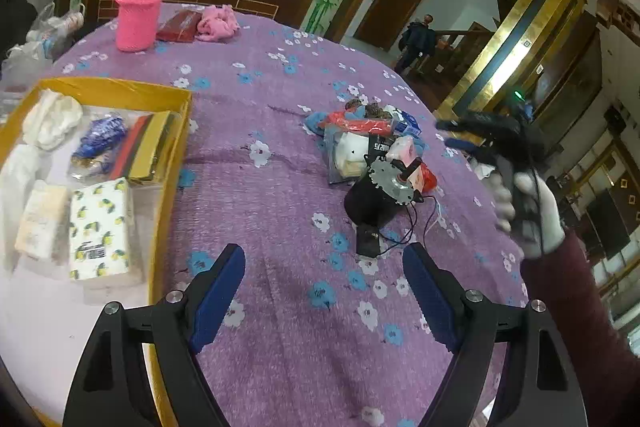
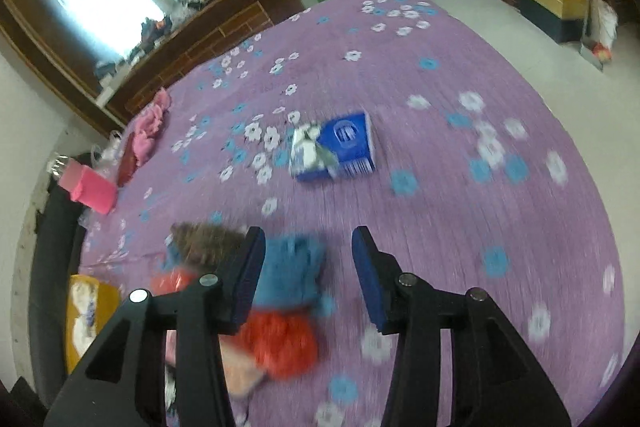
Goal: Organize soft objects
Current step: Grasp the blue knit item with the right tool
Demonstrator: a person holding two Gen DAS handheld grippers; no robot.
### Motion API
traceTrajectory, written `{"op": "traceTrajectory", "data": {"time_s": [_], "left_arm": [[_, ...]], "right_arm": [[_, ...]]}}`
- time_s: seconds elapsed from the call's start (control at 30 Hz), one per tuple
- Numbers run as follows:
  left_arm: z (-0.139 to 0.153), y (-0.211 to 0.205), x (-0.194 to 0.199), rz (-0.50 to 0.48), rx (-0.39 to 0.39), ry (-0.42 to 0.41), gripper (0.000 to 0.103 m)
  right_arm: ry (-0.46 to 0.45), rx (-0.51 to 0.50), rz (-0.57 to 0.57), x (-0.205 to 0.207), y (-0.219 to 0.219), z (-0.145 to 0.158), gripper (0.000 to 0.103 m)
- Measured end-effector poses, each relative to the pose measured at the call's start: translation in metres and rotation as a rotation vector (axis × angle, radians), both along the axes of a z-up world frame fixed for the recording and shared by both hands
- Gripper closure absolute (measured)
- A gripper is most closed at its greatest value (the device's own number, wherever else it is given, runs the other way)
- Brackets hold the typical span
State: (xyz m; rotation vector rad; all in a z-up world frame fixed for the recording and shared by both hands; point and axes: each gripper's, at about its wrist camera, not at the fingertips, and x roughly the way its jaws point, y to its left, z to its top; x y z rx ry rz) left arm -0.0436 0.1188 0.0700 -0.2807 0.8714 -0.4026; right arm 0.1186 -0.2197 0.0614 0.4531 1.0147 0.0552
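A yellow box (image 1: pixel 120 91) at the left holds white cloths, a lemon-print tissue pack (image 1: pixel 100 229) and other packets. A pile of soft items (image 1: pixel 372 143) lies mid-table, with a blue fuzzy piece (image 2: pixel 290 269) and a red one (image 2: pixel 282 343). My left gripper (image 1: pixel 324 291) is open and empty above bare cloth, right of the box. My right gripper (image 2: pixel 308 267) is open, hovering over the blue fuzzy piece; it also shows in the left wrist view (image 1: pixel 492 135), held by a white-gloved hand beyond the pile.
A black motor with a toothed disc and wires (image 1: pixel 376 199) sits by the pile. A blue-white tissue pack (image 2: pixel 334 147) lies alone. A pink knitted bottle cover (image 1: pixel 136 19), a red packet (image 1: pixel 178 25) and pink cloth (image 1: pixel 218 23) stand at the far edge. Purple floral tablecloth (image 1: pixel 280 187).
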Motion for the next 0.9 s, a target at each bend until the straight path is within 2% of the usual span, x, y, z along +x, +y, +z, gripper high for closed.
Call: {"op": "traceTrajectory", "data": {"time_s": [0.1,0.2,0.3,0.4,0.57,0.77,0.9], "left_arm": [[-0.01,-0.001,0.012,-0.008,-0.014,0.015,0.022],[-0.02,-0.001,0.022,-0.007,-0.016,0.036,0.022],[-0.026,0.003,0.033,0.003,-0.009,0.049,0.022],[-0.03,0.001,0.039,0.003,-0.011,0.058,0.022],[-0.032,-0.008,0.04,-0.012,-0.009,0.063,0.022],[-0.017,-0.012,0.038,-0.026,0.0,0.045,0.022],[0.001,-0.029,0.054,-0.042,0.065,-0.001,0.021]], "right_arm": [[0.055,-0.008,0.025,0.021,0.005,-0.009,0.06],[0.091,0.019,0.073,0.017,0.017,-0.021,0.06],[0.134,0.003,0.105,0.013,0.029,-0.036,0.06],[0.145,0.022,0.117,0.012,0.037,-0.048,0.06],[0.104,-0.006,0.15,0.004,0.046,-0.048,0.062],[-0.017,0.091,0.046,-0.038,0.018,-0.024,0.063],[-0.111,0.203,0.007,-0.059,-0.006,-0.02,0.063]]}}
